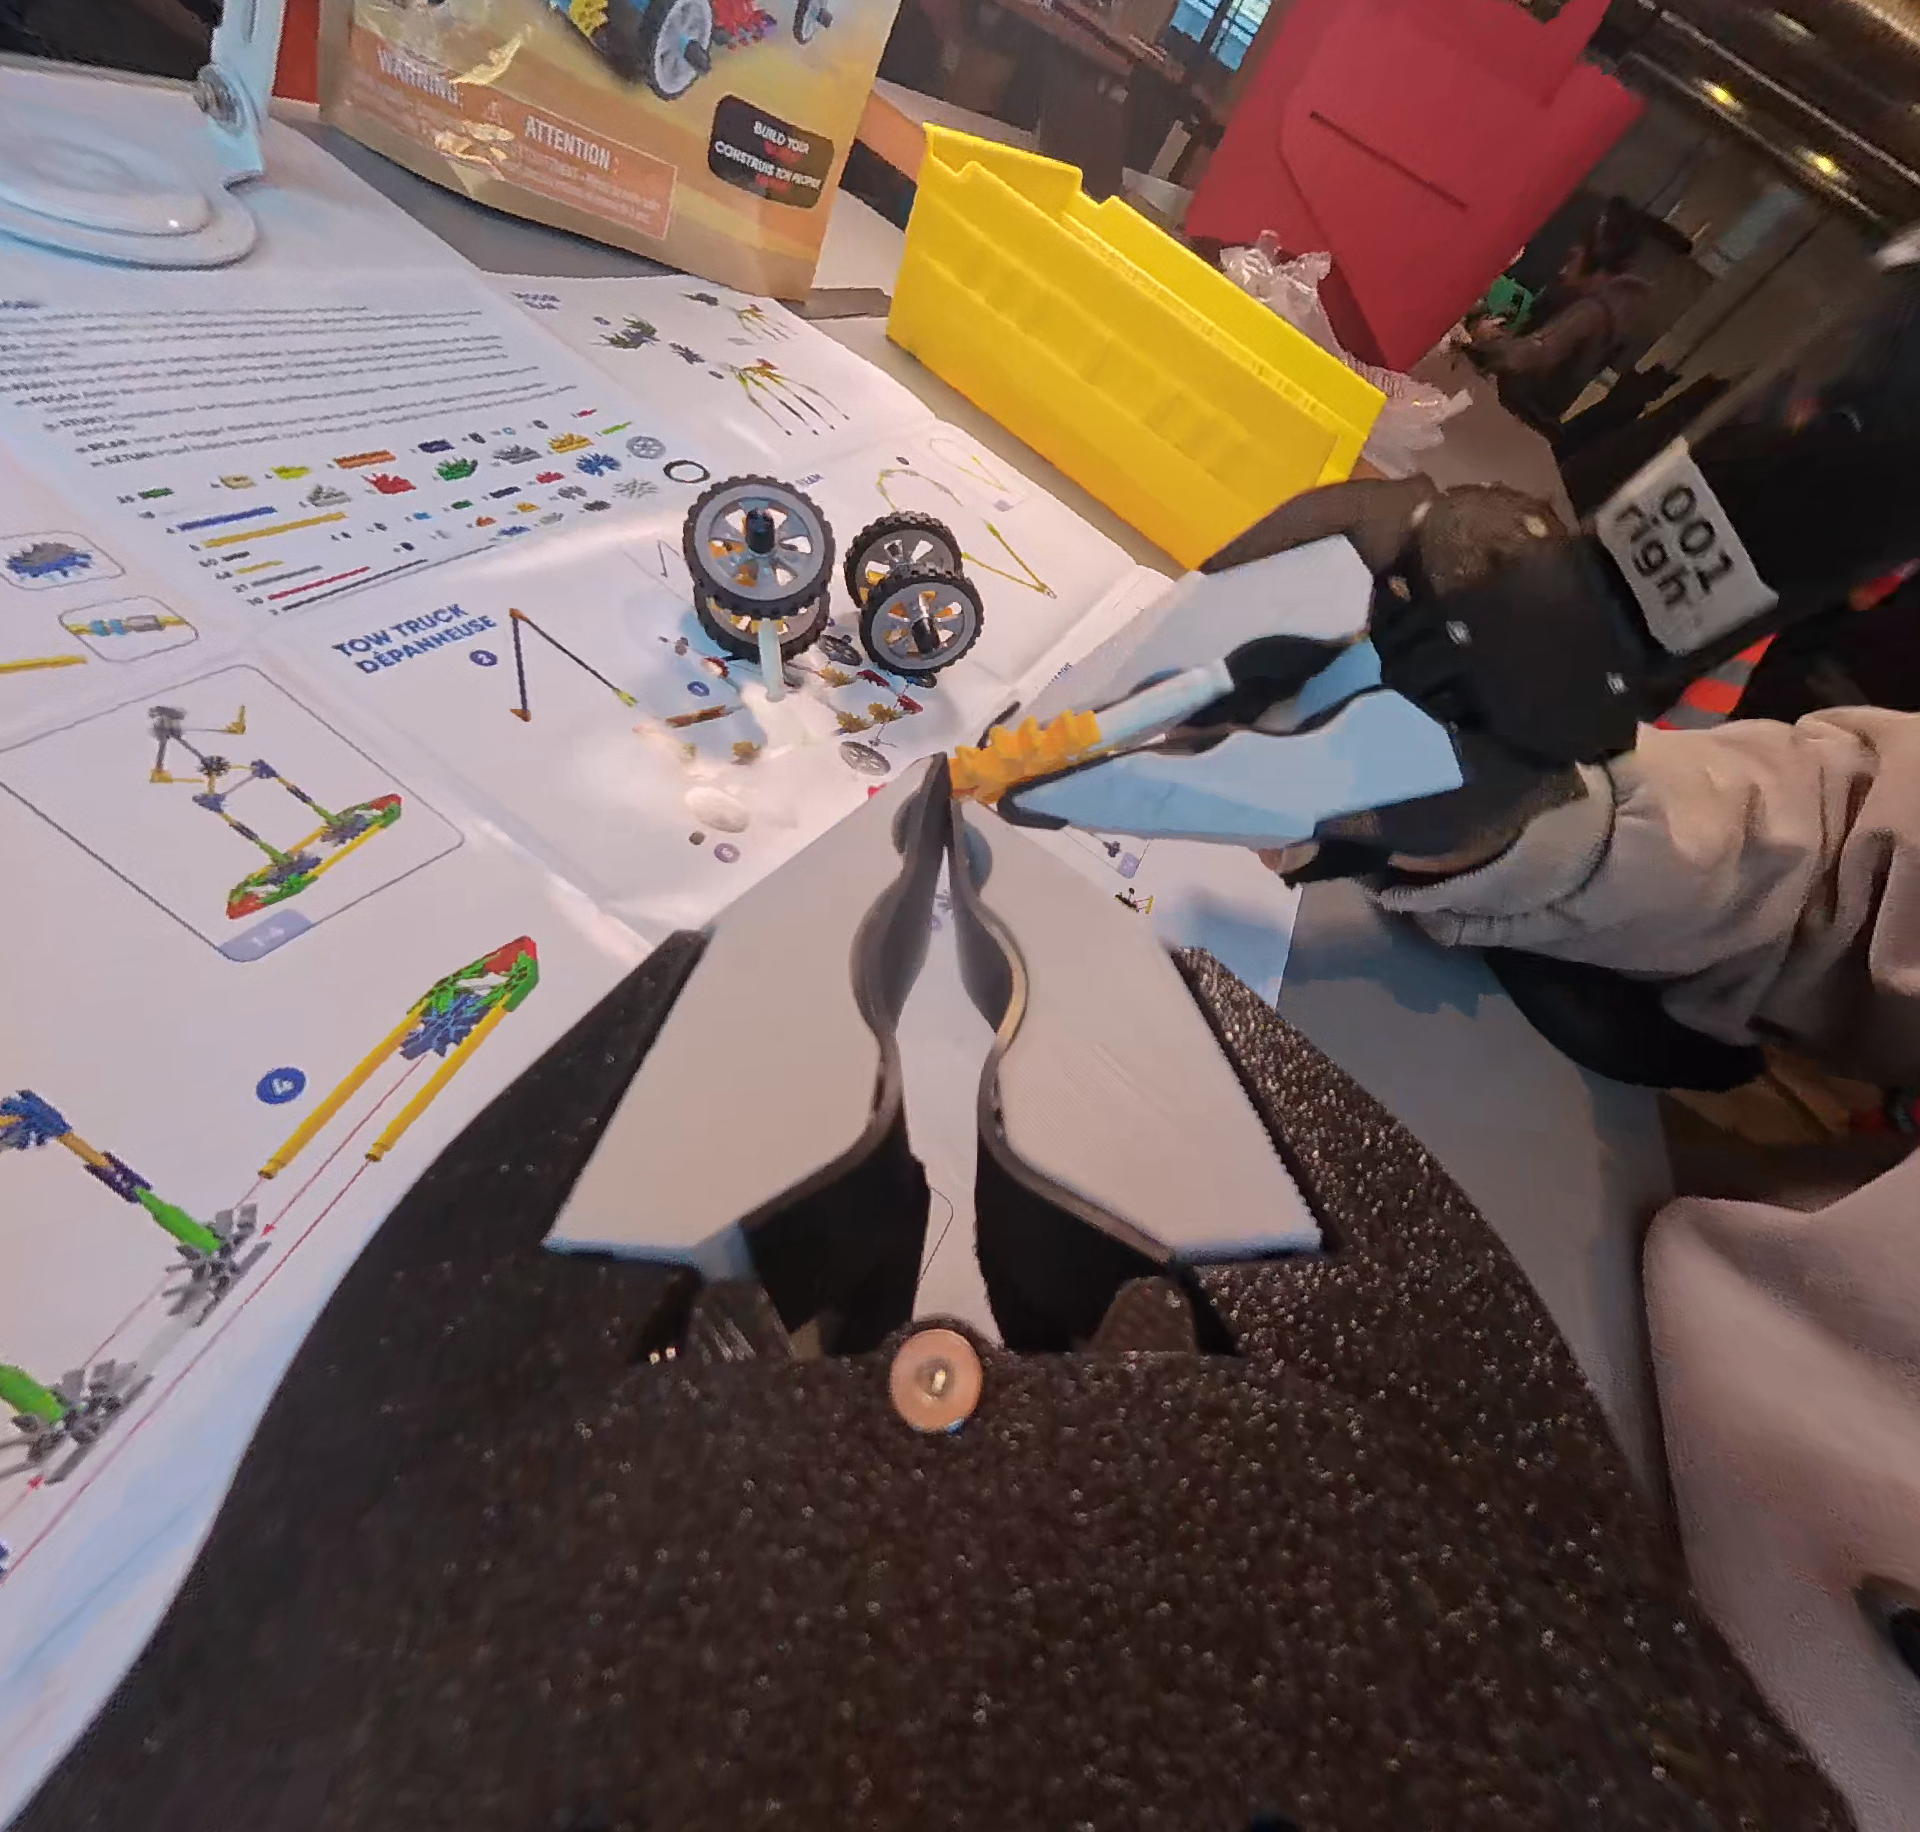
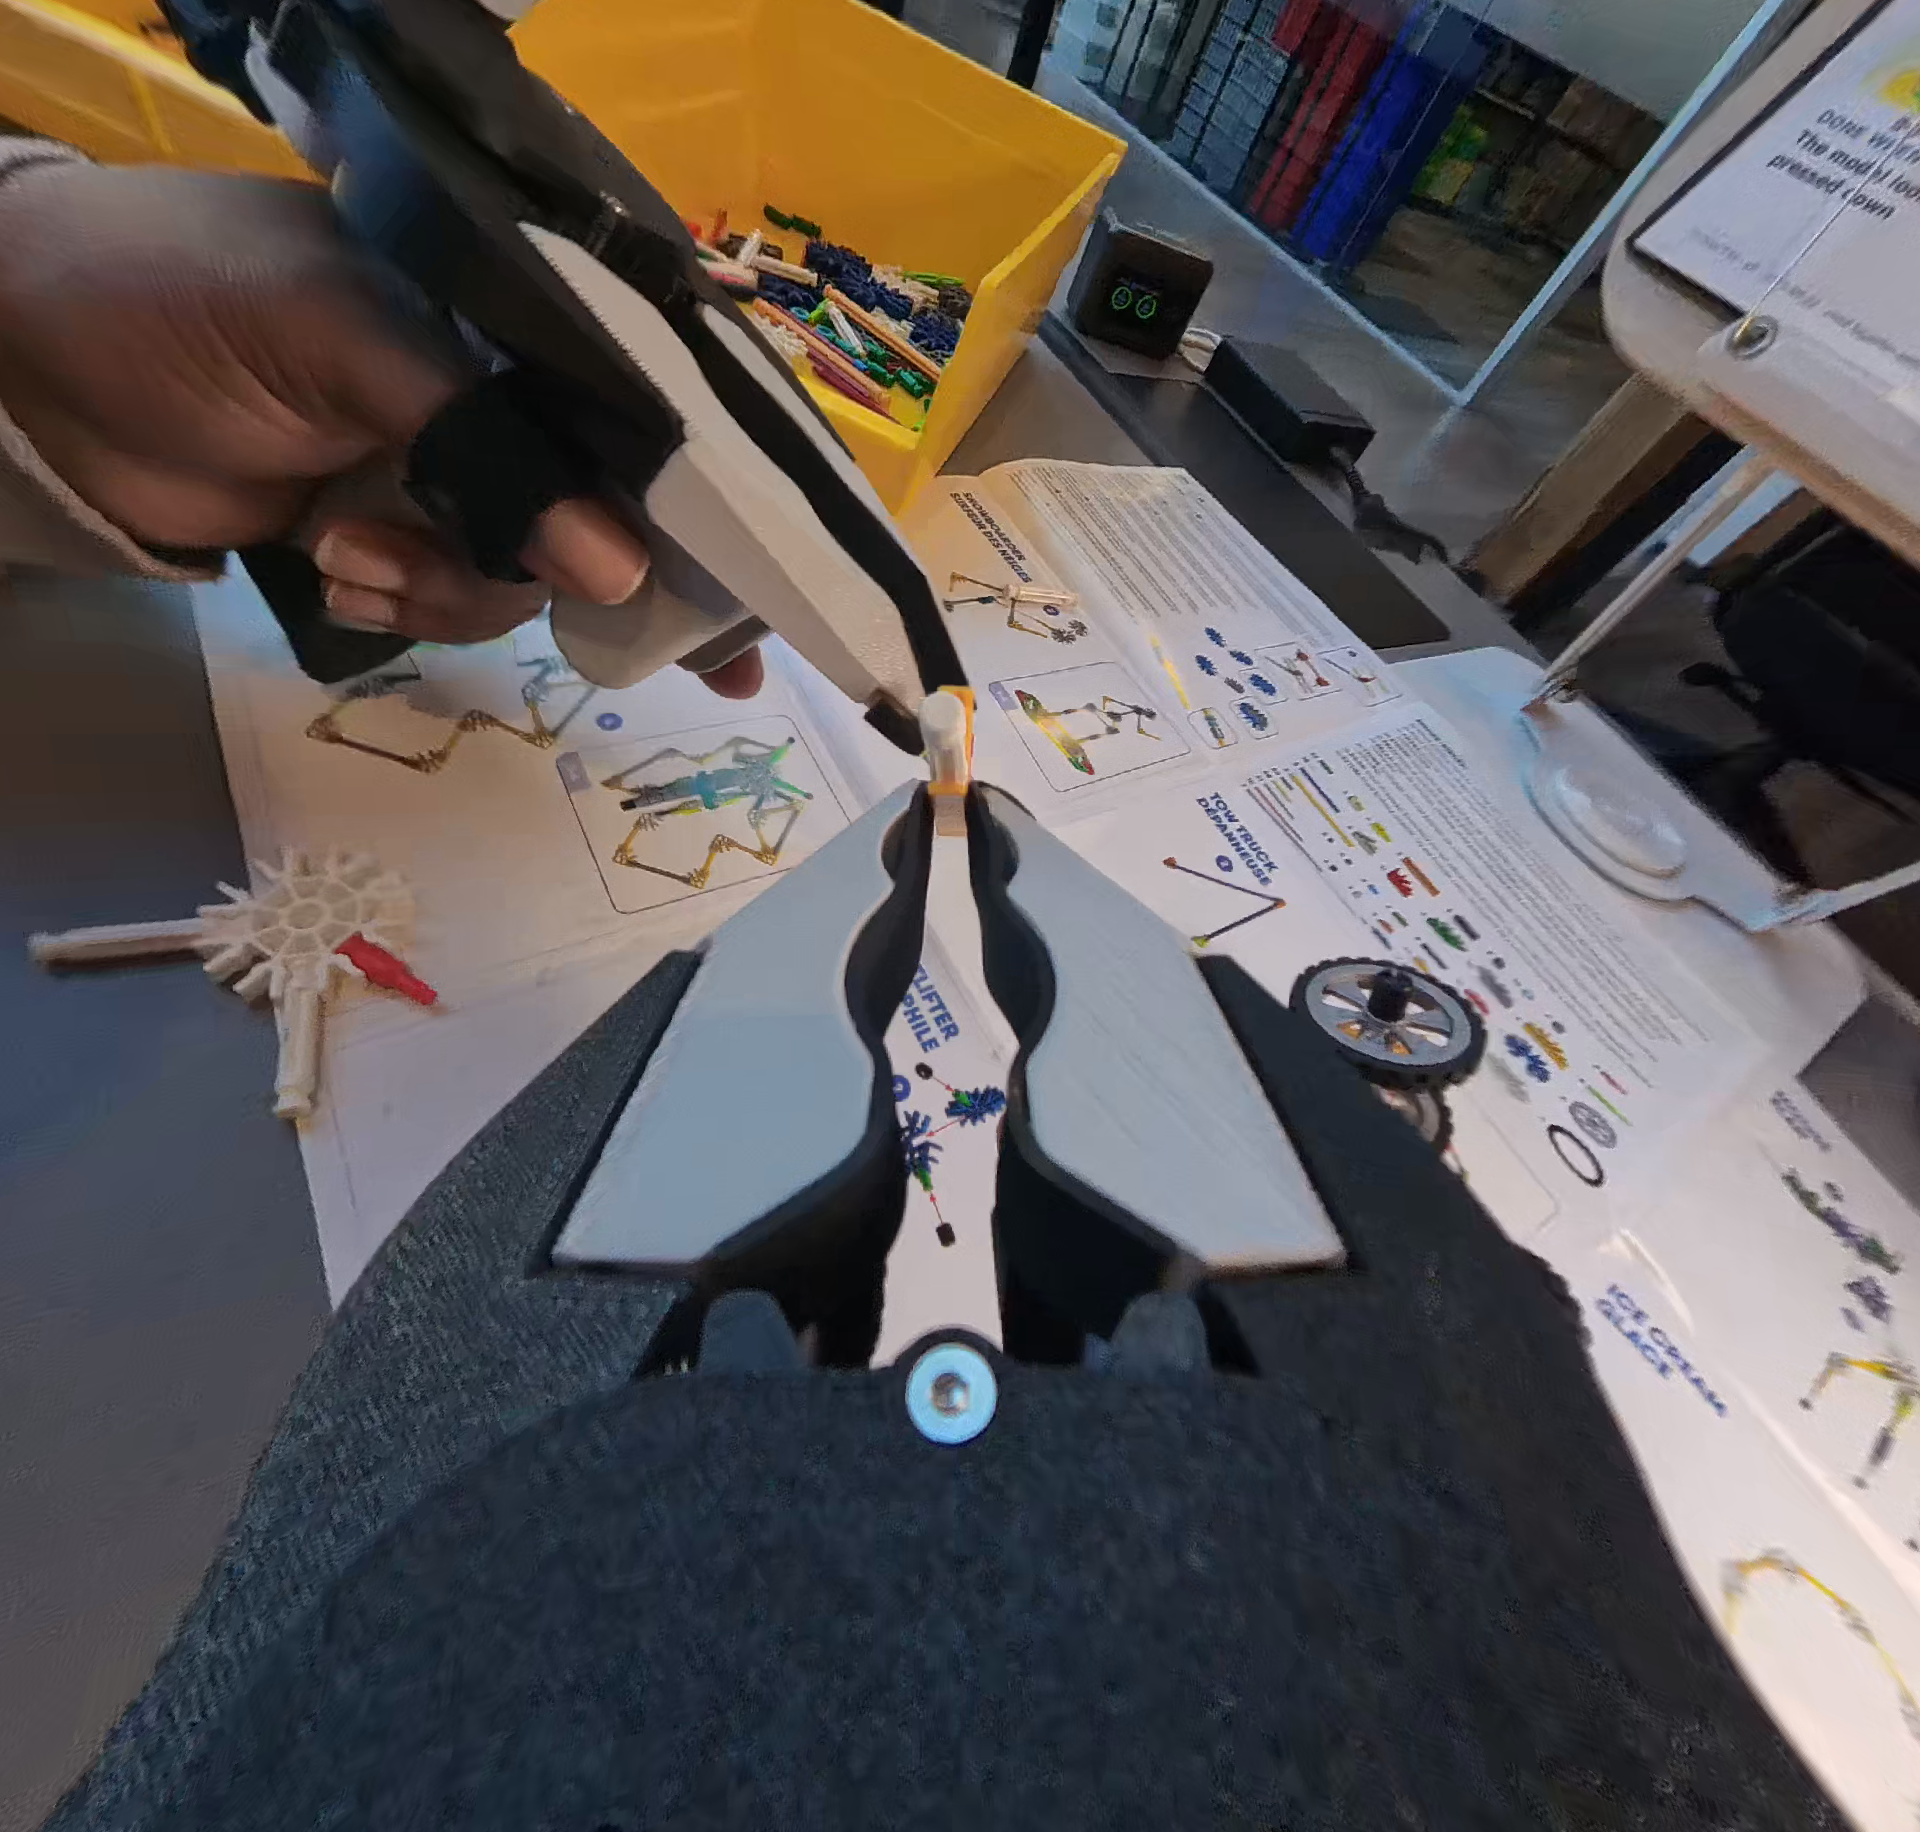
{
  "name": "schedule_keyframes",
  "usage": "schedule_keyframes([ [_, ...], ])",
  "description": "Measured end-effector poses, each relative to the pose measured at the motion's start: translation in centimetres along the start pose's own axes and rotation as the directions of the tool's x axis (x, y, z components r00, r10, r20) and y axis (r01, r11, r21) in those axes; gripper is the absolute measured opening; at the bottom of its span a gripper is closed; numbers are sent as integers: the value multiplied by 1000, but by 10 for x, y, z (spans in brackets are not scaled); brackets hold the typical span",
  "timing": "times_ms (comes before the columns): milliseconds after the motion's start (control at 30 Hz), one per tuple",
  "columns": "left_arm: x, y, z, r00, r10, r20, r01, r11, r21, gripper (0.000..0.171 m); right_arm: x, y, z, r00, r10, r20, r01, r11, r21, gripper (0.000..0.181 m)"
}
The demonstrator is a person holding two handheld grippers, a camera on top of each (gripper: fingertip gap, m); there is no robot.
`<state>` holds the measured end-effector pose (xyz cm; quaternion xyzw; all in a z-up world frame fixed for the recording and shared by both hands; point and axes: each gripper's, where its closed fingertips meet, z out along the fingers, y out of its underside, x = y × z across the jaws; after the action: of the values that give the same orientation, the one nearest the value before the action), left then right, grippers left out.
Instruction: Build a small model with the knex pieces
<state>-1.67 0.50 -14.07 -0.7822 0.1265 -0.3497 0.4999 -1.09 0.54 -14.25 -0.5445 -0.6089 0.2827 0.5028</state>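
**2 grippers meet over the instruction sheet, an orange toothed piece between them**

The right gripper (image 2: pixel 948 795) has its fingers pinched nearly together on a small orange connector (image 1: pixel 1023 752) with a white rod (image 2: pixel 943 728) fitted to it. In the right wrist view the orange and white piece stands just past the fingertips, caught between them at its lower end. In the left wrist view the same piece shows as a toothed orange part sticking out of the right gripper's tips, with the white rod running back between the fingers.

The left gripper (image 1: pixel 940 780) has its fingers closed tip to tip, with only a thin gap farther back. Its tips sit right beside the orange connector; whether they touch or pinch it cannot be told. In the right wrist view the left gripper comes in from the upper left, held by a hand (image 2: pixel 260 400), and its dark tip ends against the white rod.

Both grippers hover above a large printed instruction sheet (image 1: pixel 312 847) spread on the bench (image 2: pixel 125 847). On the sheet stands a cluster of black wheels with grey spokes (image 1: pixel 758 546), beyond the left fingers and well apart from them. A white snowflake-shaped connector with rods and a red piece (image 2: pixel 301 930) lies at the sheet's left edge. A yellow bin (image 2: pixel 831 120) holding mixed coloured rods sits behind the sheet, and a toy box (image 1: pixel 623 89) stands at the far edge.
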Motion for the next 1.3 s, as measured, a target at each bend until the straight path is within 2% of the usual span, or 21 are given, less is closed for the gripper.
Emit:
schedule_keyframes([
  [100,11,-4,-3,994,89,-56,-89,996,13,0,-5,-2,-5,964,166,208,-179,983,42,4],
  [167,21,-4,-7,985,118,-129,-114,993,41,1,-7,-7,-15,887,304,347,-339,940,44,4],
  [233,25,-2,-11,976,140,-165,-136,990,39,13,0,-13,-20,840,379,388,-434,899,63,4],
  [300,27,-3,-13,971,165,-171,-159,986,46,16,-5,-22,-26,778,411,475,-496,866,63,4],
  [367,30,-5,-14,969,157,-189,-148,987,61,16,-12,-24,-28,750,415,516,-508,860,47,4],
  [467,39,-5,-17,957,148,-249,-134,988,72,5,-17,-28,-30,719,423,552,-531,846,44,4],
  [800,52,-12,-24,926,52,-374,-11,994,112,4,-22,-31,-39,611,465,640,-597,802,-13,4],
  [1167,56,-13,-27,923,98,-371,-53,990,128,1,-22,-35,-42,603,455,656,-600,800,-3,4],
  [1300,59,-11,-27,926,141,-351,-105,987,117,1,-23,-37,-43,646,405,646,-563,825,45,6],
])
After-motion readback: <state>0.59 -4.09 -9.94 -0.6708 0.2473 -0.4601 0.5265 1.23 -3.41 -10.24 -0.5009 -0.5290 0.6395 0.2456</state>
